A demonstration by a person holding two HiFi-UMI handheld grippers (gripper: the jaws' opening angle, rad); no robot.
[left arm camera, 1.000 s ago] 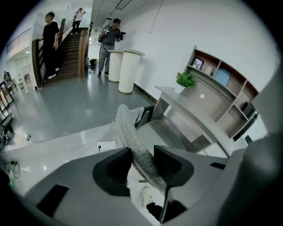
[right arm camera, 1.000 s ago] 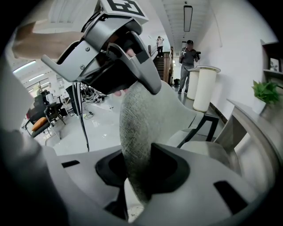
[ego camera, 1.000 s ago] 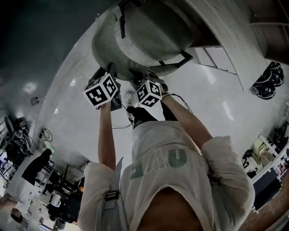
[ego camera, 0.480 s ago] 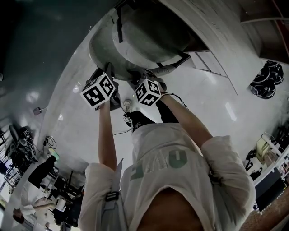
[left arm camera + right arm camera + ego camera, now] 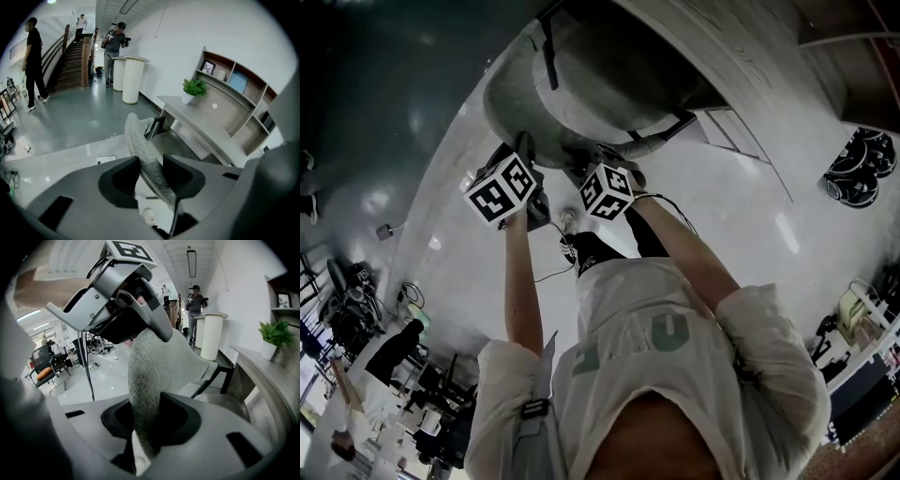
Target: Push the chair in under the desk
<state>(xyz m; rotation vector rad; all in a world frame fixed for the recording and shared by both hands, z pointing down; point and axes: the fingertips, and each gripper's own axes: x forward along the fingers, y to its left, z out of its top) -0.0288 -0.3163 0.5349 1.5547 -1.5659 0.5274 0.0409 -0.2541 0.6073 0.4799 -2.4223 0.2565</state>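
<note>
Chair (image 5: pixel 581 84) parked right up against the curved counter (image 5: pixel 750 94), seat partly under it. Grey fabric backrest (image 5: pixel 154 366) pinched along the top rim from both sides: left tool (image 5: pixel 151 176) and right tool (image 5: pixel 147 420) clamped on it, close together.

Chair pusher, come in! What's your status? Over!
Left tongs and right tongs both clamped on chair back. Chair sits right beside the desk. Nothing seen blocking it. Over.
</note>
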